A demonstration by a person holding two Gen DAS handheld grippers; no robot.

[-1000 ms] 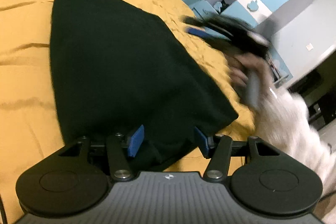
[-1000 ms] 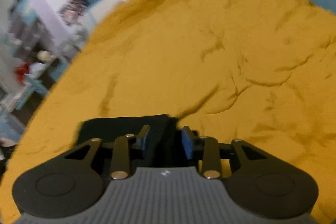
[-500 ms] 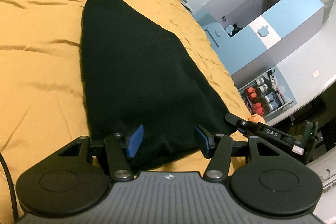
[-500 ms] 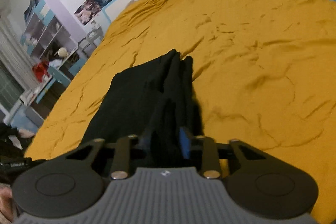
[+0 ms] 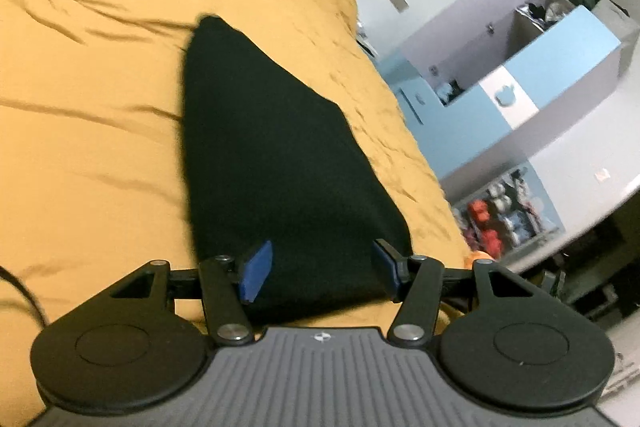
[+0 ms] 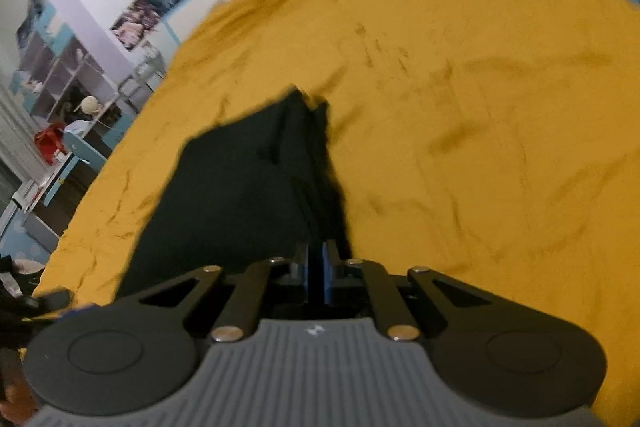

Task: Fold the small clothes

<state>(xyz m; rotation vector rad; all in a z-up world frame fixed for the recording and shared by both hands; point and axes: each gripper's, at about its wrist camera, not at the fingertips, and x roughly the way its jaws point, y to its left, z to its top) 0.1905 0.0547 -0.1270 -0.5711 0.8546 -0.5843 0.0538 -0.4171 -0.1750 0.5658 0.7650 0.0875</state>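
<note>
While the black garment (image 5: 280, 163) lies spread on the mustard bedspread (image 5: 92, 131), the left gripper (image 5: 320, 267) hovers over its near edge with fingers wide apart. The right gripper (image 6: 318, 267) is pressed together, pinching a bunched fold of the cloth at its near right edge.

Garment (image 5: 276, 163) on the bed (image 5: 92, 131), a gripper at each near corner.

In the left wrist view the garment stretches away from the left gripper (image 5: 320, 269), whose fingers (image 5: 256, 269) straddle its near edge; cabinets (image 5: 520, 75) stand beyond the bed's right side. The right gripper (image 6: 318, 267) pinches a bunched edge; shelves (image 6: 60, 67) stand left of the bed.
</note>
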